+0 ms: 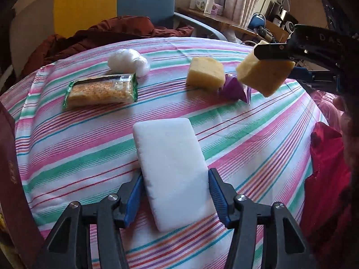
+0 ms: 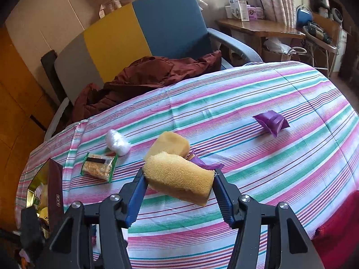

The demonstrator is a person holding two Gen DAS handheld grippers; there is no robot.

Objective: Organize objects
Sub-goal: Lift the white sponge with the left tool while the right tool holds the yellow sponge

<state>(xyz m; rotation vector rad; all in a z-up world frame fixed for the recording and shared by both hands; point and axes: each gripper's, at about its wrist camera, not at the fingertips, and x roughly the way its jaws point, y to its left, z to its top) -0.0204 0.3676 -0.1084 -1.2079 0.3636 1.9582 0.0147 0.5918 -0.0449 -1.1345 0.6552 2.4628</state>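
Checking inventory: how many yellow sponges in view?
2. One yellow sponge is held in the right gripper above the cloth; the other sponge lies on the striped cloth. None seem hidden.

Left gripper (image 1: 175, 198): jaws closed on the near end of a white block (image 1: 171, 170) on the striped table (image 1: 258, 134). Far right, the right gripper (image 1: 278, 61) holds a yellow sponge (image 1: 262, 76) aloft.

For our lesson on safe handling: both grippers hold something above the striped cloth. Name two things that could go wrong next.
1. The white block is gripped only near one end by the left gripper, so it might pivot or slip.
2. The yellow sponge in the right gripper is soft; it could squeeze out.
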